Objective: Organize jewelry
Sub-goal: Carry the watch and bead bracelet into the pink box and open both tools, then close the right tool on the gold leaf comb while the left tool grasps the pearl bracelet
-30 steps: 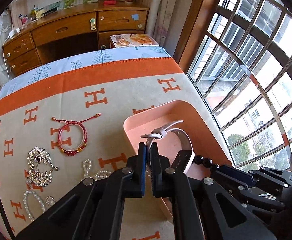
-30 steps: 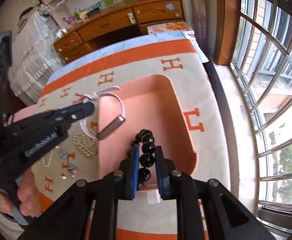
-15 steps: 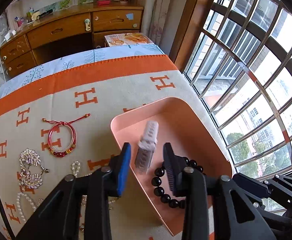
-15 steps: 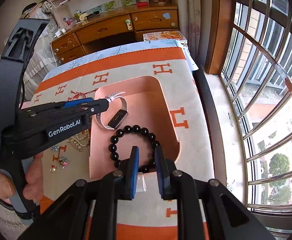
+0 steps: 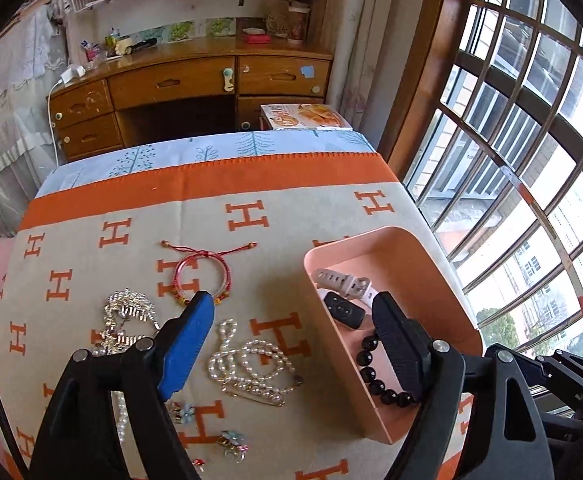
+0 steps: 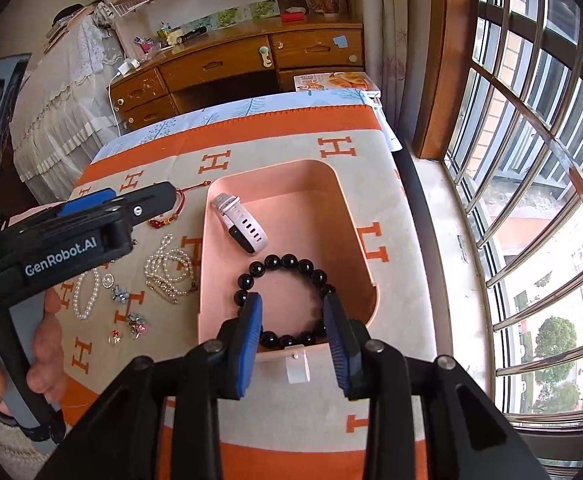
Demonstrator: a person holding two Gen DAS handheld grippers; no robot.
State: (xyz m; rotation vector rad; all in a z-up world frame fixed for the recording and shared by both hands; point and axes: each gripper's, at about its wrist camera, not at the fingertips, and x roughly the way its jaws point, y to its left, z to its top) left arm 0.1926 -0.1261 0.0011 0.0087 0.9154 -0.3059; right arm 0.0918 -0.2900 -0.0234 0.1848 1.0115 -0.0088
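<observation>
Left gripper (image 5: 291,316) held above the blanket (image 5: 139,208), jaws wide apart and gripping nothing, one finger over the loose jewelry and the other over the near-left wall of the pink tray (image 5: 407,240). Right gripper (image 6: 293,320) poised over the tray's near edge, jaws likewise apart and empty, straddling the black bead bracelet (image 6: 283,264) without a visible touch.

Inside the tray: black bead bracelet lying flat in the near half, white-strapped watch (image 6: 241,222) (dark face toward the near side) resting against the left wall, just beyond the beads. Tray itself set close to the blanket's right edge, on the window side.

Outside the tray, toward the blanket's left and middle: red cord bracelet (image 5: 203,276) farthest back, silver chain piece (image 5: 129,312) to its near left, pearl strand (image 5: 247,364) bunched just beside the tray's left wall, a second pearl loop (image 6: 85,294) nearer the left edge, and a few small charms (image 6: 131,320) toward the near edge, too small to identify.

Wooden desk (image 5: 195,84) standing beyond the far edge.
</observation>
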